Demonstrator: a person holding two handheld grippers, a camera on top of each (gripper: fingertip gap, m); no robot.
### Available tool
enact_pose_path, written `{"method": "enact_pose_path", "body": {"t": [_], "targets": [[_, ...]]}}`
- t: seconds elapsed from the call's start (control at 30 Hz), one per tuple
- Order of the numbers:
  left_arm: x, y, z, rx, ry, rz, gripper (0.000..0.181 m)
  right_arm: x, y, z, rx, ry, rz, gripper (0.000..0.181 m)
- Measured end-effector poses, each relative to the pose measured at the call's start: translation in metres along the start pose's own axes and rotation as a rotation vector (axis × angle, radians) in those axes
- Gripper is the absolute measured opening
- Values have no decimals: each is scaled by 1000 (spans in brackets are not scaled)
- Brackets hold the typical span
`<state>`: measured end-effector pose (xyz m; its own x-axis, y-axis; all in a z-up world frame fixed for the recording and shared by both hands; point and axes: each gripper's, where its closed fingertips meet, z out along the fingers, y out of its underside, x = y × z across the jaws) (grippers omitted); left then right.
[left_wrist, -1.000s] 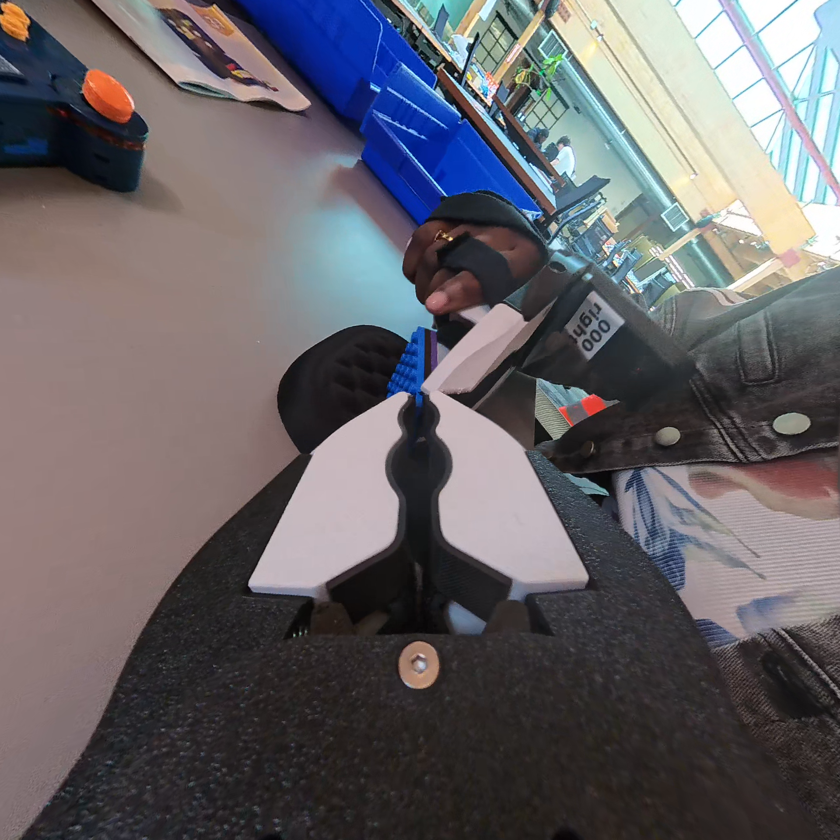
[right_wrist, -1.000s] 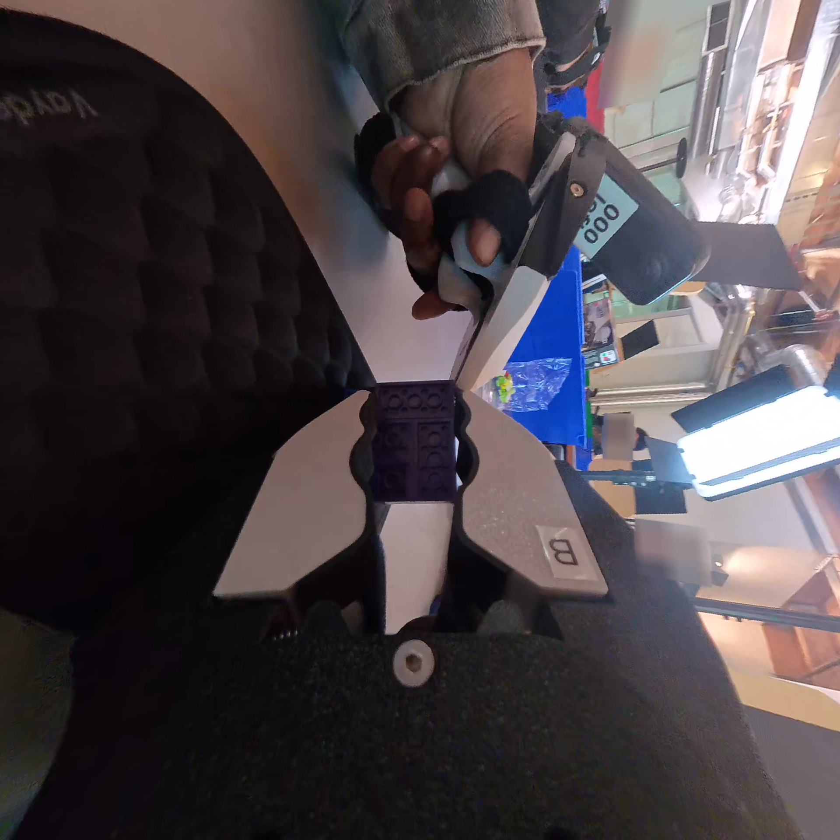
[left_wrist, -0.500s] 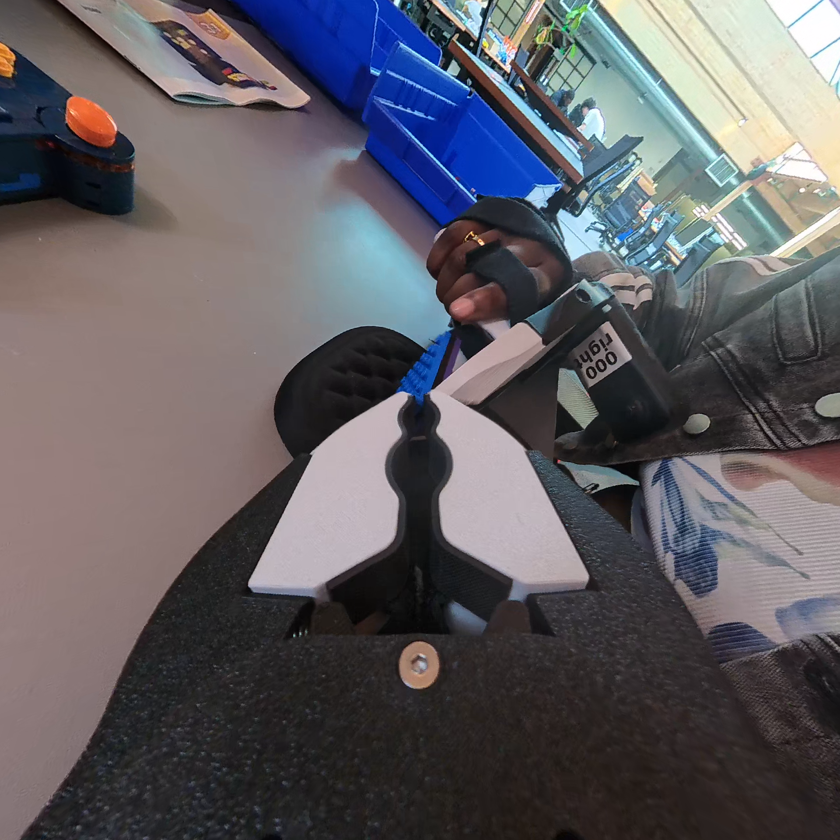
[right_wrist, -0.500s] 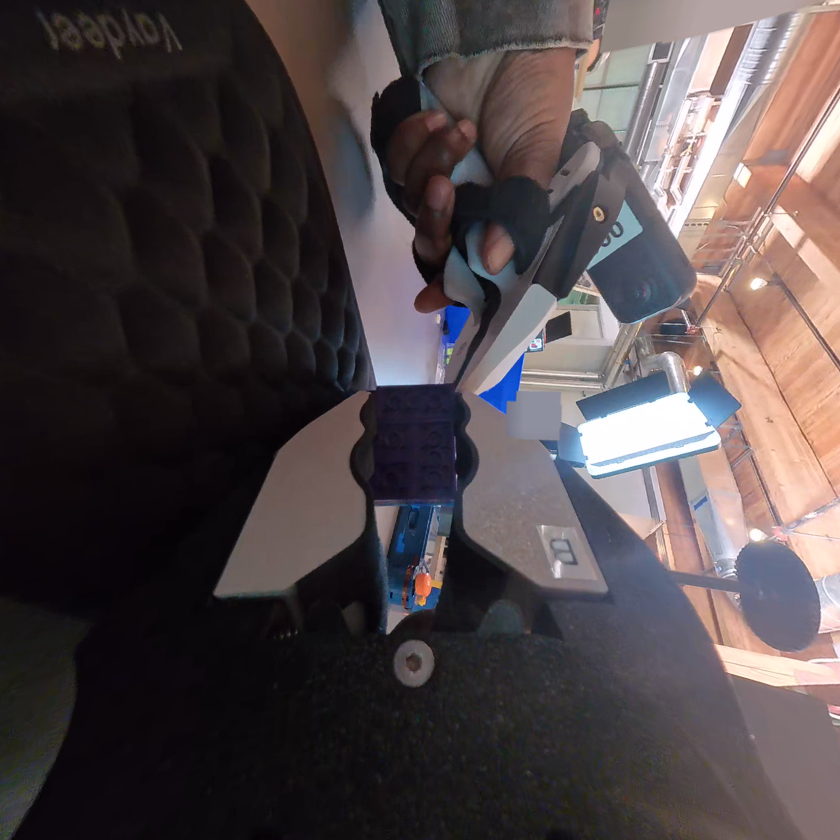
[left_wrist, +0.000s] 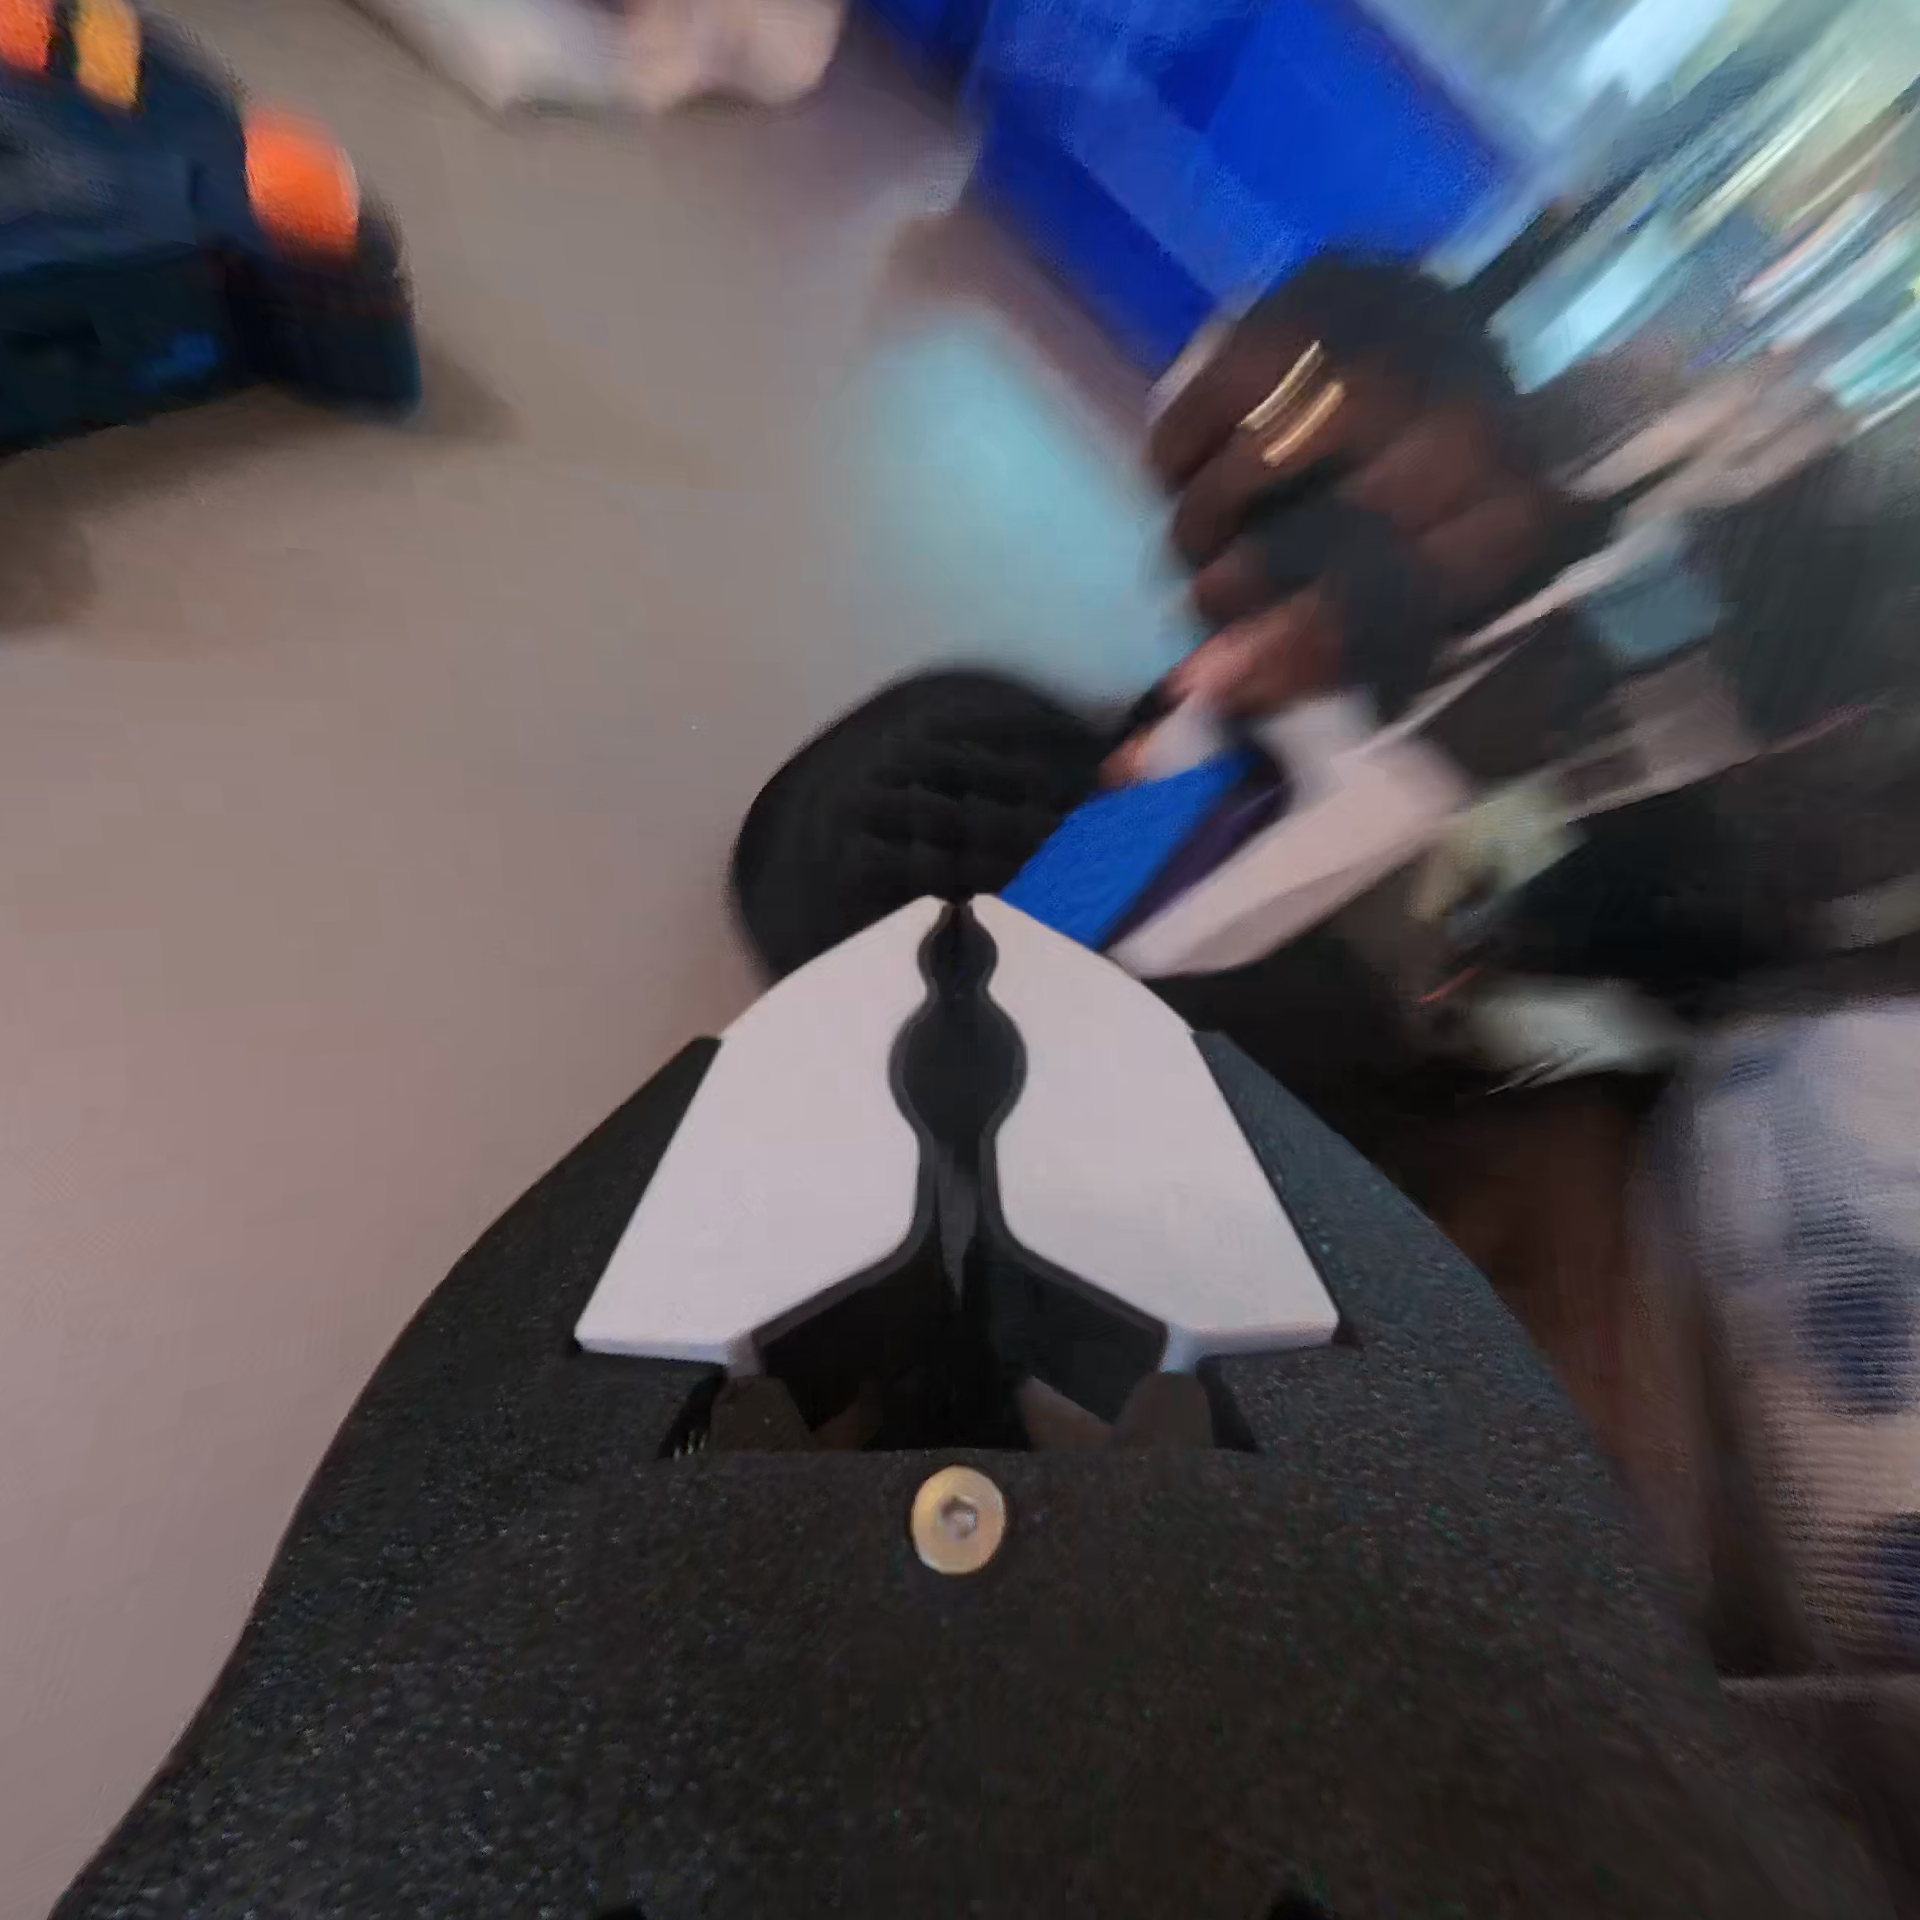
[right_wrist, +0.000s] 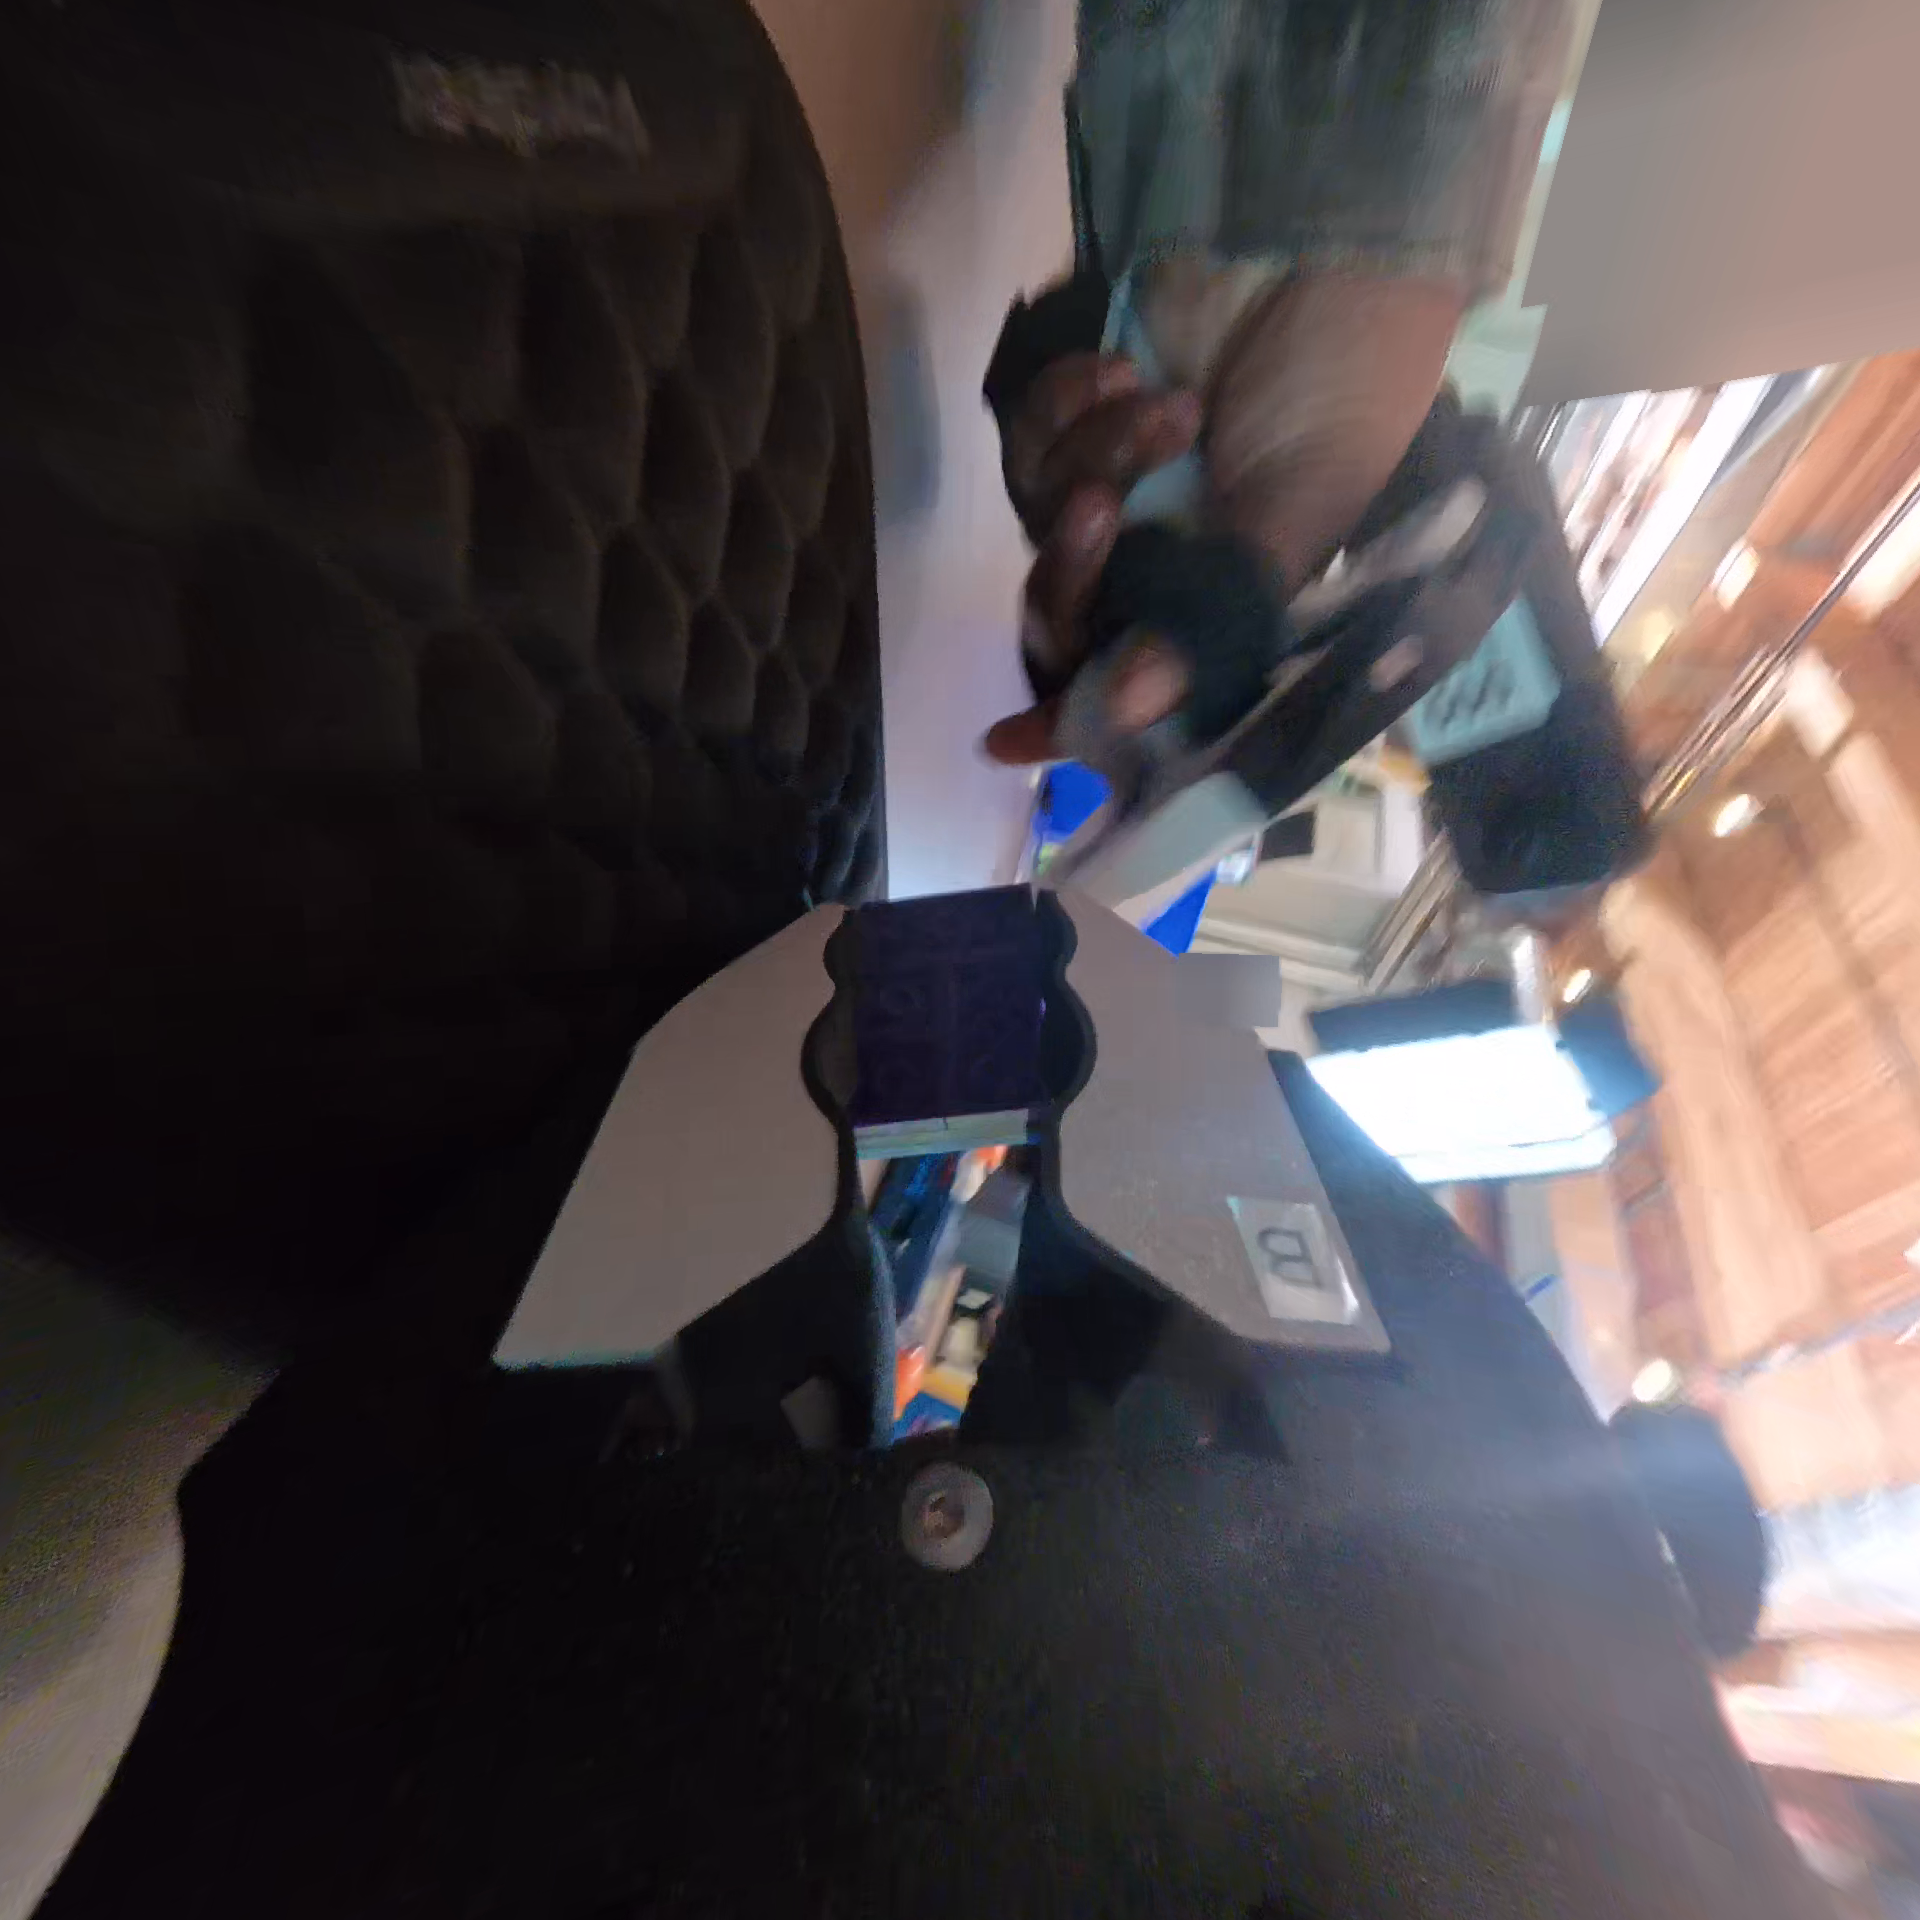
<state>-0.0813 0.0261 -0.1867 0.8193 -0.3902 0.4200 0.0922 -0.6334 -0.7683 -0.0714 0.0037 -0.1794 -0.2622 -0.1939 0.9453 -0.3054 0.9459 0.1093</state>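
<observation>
Both views are motion-blurred. My right gripper (right_wrist: 948, 1013) is shut on a dark purple studded brick (right_wrist: 948, 1023). In the left wrist view that gripper (left_wrist: 1278, 873) comes in from the right, and a flat blue plate (left_wrist: 1122, 857) lies against the purple brick (left_wrist: 1216, 842). My left gripper (left_wrist: 958, 909) is shut, its tips right beside the blue plate's near end. No blue shows in the gap between them. In the right wrist view the left gripper (right_wrist: 1132, 831) points at the purple brick's far corner. A hand (left_wrist: 1309, 488) holds the right gripper.
A black quilted pad (left_wrist: 894, 800) lies on the grey table (left_wrist: 416, 779) just behind the grippers and fills the left of the right wrist view (right_wrist: 416, 520). A dark blue block model with orange knobs (left_wrist: 187, 281) stands at the far left. Blue bins (left_wrist: 1195, 156) stand behind. Both grippers' tips are close together, under 4 cm apart.
The blue plate was pinched edge-on between my left fingertips. It now slants off to their right with the right gripper. Both views have swung and blurred. The right gripper still holds the purple brick.
</observation>
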Motion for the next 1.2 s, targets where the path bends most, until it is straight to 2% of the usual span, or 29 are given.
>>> {"method": "enact_pose_path", "body": {"t": [0.03, 0.07, 0.1, 0.17, 0.23, 0.33, 0.47, 0.57, 0.67, 0.73, 0.77, 0.83, 0.9, 0.97, 1.03, 1.1, 1.2], "targets": [[-6, 20, 15, -116, -58, 67, 1, 1, -4, 2, 7, 4, -60, 30], [5, 11, 18, -78, 8, 45, 0, 8, -14, 1, 60, 25, -47, 0], [0, 0, 11, -31, -14, 57, 0, 4, -4, 4, 10, -20, 35, 0], [-11, -38, -25, 228, -6, -17, 0, -10, 3, 1, 24, -37, 119, 0], [-20, -30, -38, 178, -60, 9, 0, -10, 5, -4, 41, -42, 198, 0], [-8, -21, -32, 141, -24, 23, 0, -8, 1, -7, 95, -51, 257, 0], [8, -13, -16, 129, 6, 63, 8, -9, -9, -15, 152, -133, 464, 3], [12, -10, -8, 144, -47, 122, 16, -12, -10, -23, 160, -181, 682, 15], [18, -20, -10, 243, -69, 100, 32, -9, -4, -36, 163, -168, 915, 31], [17, -26, -16, 305, -112, 66, 60, -2, 10, -44, 157, -90, 1123, 52], [15, -29, -18, 334, -144, 63, 83, 0, 19, -48, 155, -51, 1231, 63], [14, -33, -21, 378, -207, 132, 101, 9, 38, -57, 173, 59, 1402, 80], [17, -38, -22, 411, -261, 279, 120, 27, 55, -71, 250, 222, 1518, 93], [19, -35, -18, 359, -298, 391, 124, 48, 71, -90, 400, 429, 1606, 108], [29, -27, -6, 303, -247, 450, 126, 58, 80, -105, 526, 522, 1676, 111], [30, -21, 2, 252, -260, 490, 125, 57, 84, -108, 512, 532, 1678, 124], [23, -19, 9, 202, -311, 527, 119, 47, 82, -97, 368, 491, 1578, 130]]}}
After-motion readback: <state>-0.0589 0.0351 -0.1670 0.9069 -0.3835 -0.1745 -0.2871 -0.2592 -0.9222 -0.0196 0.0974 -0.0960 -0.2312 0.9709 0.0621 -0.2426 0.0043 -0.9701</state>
